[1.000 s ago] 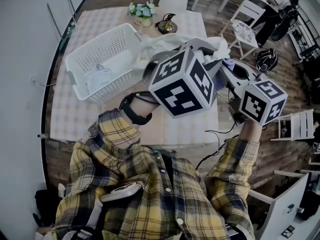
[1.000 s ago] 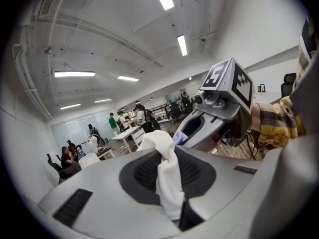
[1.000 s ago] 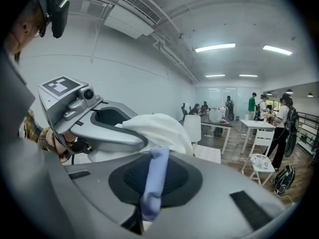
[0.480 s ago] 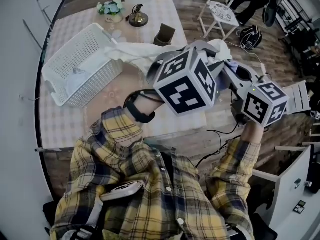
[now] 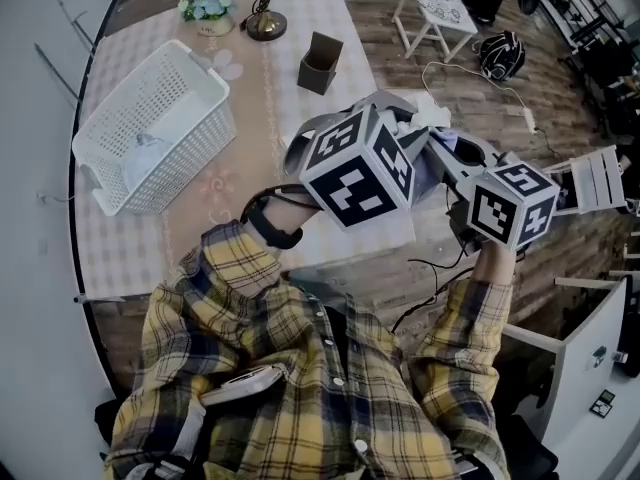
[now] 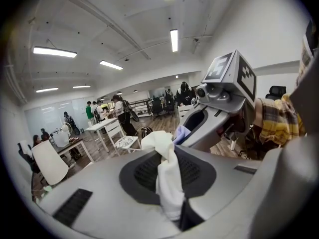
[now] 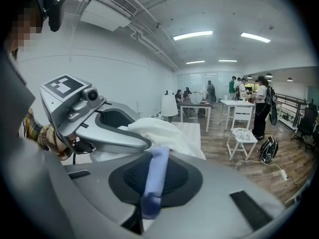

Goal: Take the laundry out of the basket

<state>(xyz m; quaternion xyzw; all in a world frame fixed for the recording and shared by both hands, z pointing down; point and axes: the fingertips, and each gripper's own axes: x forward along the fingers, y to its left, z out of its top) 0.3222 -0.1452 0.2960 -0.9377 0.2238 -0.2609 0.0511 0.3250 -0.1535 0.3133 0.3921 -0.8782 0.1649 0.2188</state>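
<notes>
Overhead, the white perforated plastic laundry basket is sitting on the checked worktop with a pale crumpled garment lying inside. A bunched white cloth is hanging well to the basket's right. Seen from the left gripper view, the left gripper jaws are pinching that white cloth. Seen from the right gripper view, the right gripper jaws are clamping a pale lilac fabric strip.
</notes>
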